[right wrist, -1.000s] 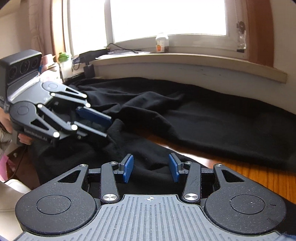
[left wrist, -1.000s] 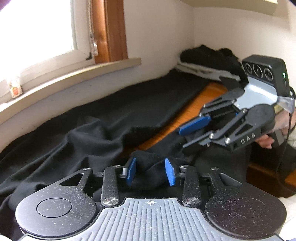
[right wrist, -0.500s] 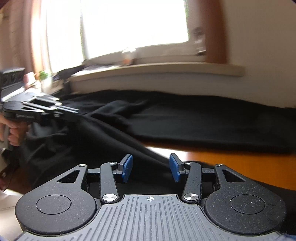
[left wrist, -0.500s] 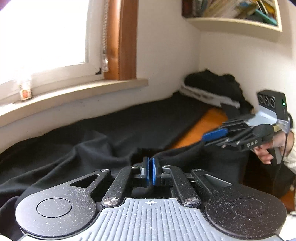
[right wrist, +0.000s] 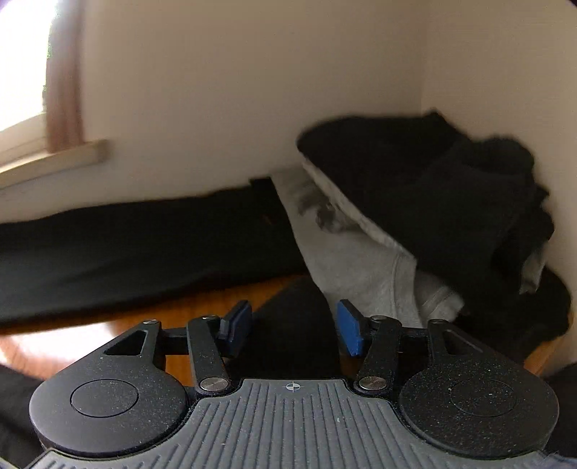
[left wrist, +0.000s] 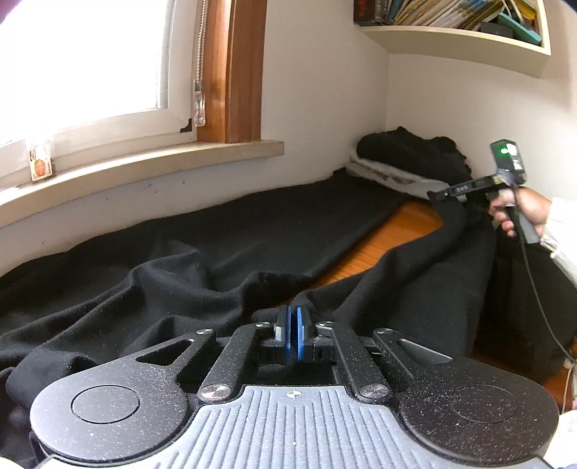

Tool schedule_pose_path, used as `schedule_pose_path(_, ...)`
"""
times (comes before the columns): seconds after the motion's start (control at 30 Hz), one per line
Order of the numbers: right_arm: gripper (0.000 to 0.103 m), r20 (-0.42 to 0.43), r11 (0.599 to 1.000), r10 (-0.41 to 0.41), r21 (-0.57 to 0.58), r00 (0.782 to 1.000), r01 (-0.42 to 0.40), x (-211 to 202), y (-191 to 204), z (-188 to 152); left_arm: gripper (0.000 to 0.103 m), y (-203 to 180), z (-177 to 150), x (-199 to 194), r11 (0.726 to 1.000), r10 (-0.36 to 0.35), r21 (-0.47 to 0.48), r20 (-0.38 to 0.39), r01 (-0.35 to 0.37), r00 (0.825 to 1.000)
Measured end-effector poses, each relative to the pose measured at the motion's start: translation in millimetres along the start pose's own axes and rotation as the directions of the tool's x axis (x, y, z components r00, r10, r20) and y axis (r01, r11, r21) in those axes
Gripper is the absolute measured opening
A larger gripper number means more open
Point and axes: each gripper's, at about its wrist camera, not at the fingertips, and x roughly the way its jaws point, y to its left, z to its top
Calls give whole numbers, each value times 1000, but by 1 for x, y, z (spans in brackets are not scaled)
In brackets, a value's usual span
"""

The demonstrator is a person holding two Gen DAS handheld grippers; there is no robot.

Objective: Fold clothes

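Left gripper has its jaws together, blue pads pinched on a ridge of the black garment at the near edge of the wooden tabletop. The garment is long and dark, spread along the far edge of the tabletop under the window sill and against the wall, with loose folds bunched at the near left. A second stretch of the same black cloth runs from the left gripper's pinch toward the right side, lifted off the wood, up to the right gripper, seen small and side-on in the left wrist view, held by a hand with a light sleeve. In the right wrist view the right gripper has its jaws apart and opening; a strip of black cloth lies between the blue pads without either pad clearly pressing on it, so I cannot tell if any hold is left. That view is blurred. At the far right corner of the tabletop sits a pile of clothes: black pieces on top of a light grey one, pushed into the corner of the walls. Bare wood shows between the spread garment and the lifted strip. A shelf with books hangs on the wall above the pile. A small bottle stands on the sill at left.
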Motion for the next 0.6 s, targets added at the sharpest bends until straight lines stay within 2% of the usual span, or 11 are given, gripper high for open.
schedule_pose_path(0.07,58,-27,999,-26,-29,999,25,11,3,0,3,1,-1,0,1000,5,-2,8,-5,1000)
schedule_pose_path(0.1,52,-31,999,-20,-31,999,19,13,1,-3,3,2,0,-2,1000,16,-8,20,-16,1000)
schedule_pose_path(0.13,20,-27,1000,4,-19,1000,-5,12,-2,-4,3,3,1,-5,1000,28,-15,34,-27,999)
schedule_pose_path(0.17,8,1,1000,10,-5,1000,-10,6,-6,-4,3,5,2,-9,999,37,-26,44,-36,998)
schedule_pose_path(0.27,7,136,998,-6,58,991,-2,-26,-20,0,3,10,7,-23,997,50,-57,89,-45,995)
schedule_pose_path(0.37,7,263,990,-12,138,965,-25,-73,-43,2,3,10,14,-37,998,35,-62,126,-27,991)
schedule_pose_path(0.53,7,387,986,-18,158,922,-47,-142,-63,5,3,2,30,-52,999,22,-41,184,-14,983)
schedule_pose_path(0.6,7,407,987,-13,153,914,-54,-152,-65,12,3,4,39,-52,999,40,-37,203,-33,978)
